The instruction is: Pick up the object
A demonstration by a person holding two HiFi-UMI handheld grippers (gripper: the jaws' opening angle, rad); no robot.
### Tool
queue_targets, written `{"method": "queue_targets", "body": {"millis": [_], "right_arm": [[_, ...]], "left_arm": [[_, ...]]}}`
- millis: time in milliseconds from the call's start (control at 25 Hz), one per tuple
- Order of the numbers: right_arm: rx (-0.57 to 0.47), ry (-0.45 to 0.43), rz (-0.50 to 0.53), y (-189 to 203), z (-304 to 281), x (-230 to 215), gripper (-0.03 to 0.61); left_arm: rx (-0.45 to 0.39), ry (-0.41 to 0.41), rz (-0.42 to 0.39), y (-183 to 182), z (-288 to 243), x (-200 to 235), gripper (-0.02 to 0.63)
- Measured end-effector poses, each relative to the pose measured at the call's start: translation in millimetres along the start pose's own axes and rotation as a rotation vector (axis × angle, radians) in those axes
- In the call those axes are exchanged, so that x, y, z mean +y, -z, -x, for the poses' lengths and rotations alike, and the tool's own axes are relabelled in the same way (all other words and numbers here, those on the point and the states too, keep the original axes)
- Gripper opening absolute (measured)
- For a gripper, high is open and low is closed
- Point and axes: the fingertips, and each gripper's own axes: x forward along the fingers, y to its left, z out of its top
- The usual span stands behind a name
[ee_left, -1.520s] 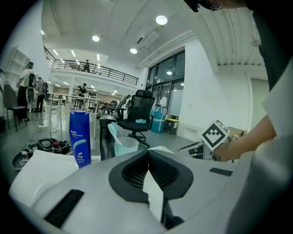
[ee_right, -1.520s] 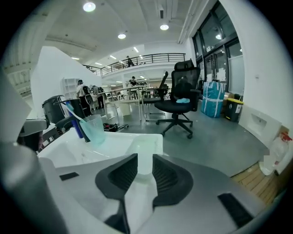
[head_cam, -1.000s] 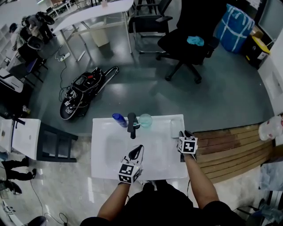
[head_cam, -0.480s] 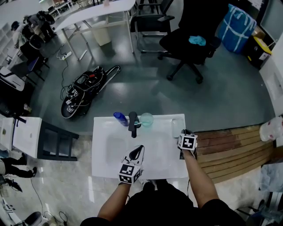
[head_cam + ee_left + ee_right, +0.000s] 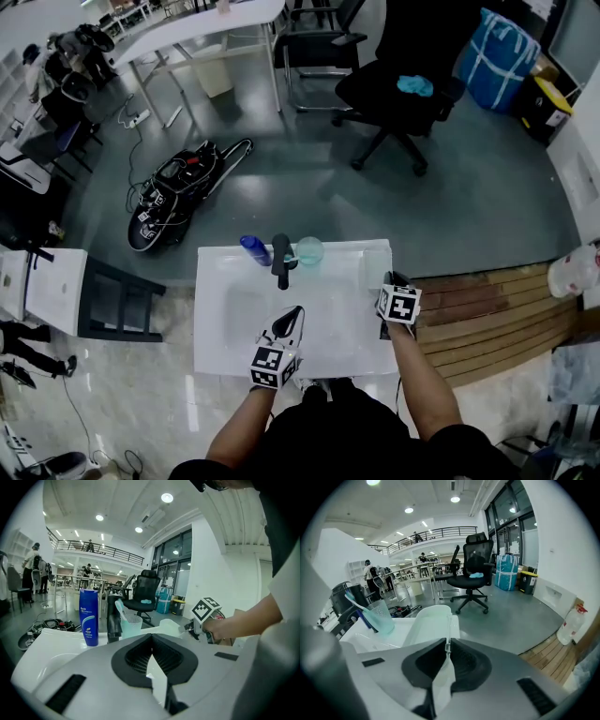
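Note:
A white soap dish [image 5: 372, 270] [image 5: 429, 623] lies on the right rim of the white washbasin [image 5: 216, 349]. My right gripper [image 5: 391, 280] [image 5: 447, 643] is at the dish's near right edge, its jaws shut on the thin rim. My left gripper [image 5: 295, 312] [image 5: 151, 652] hangs over the basin bowl, shut with nothing in it. Along the back rim stand a blue shampoo bottle [image 5: 253, 250] [image 5: 89, 618], a black faucet [image 5: 279, 261] [image 5: 114, 620] and a teal cup with a toothbrush [image 5: 308, 251] [image 5: 382, 616].
A black office chair [image 5: 398, 89] and a blue bag [image 5: 497, 56] stand beyond the basin. A black bundle of gear with cables [image 5: 173, 197] lies on the floor at left. Wooden boards [image 5: 487, 309] are at right, a dark stand [image 5: 112, 305] at left.

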Motion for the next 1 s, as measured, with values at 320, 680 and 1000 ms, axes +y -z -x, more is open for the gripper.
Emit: {"method": "queue_targets", "body": {"millis": [320, 680, 1000], "right_arm": [[-0.091, -0.034, 0.010, -28, 46, 16, 0.037], [-0.183, -0.074, 0.018, -43, 102, 29, 0.037], [-0.204, -0.068, 0.035, -40, 123, 21, 0.037]], "left_arm": [[-0.023, 0.017, -0.011, -12, 0, -4, 0.014], [-0.053, 0.041, -0.035, -28, 0, -9, 0.014], [-0.062, 0.048, -0.055, -36, 0, -16, 0.014]]}}
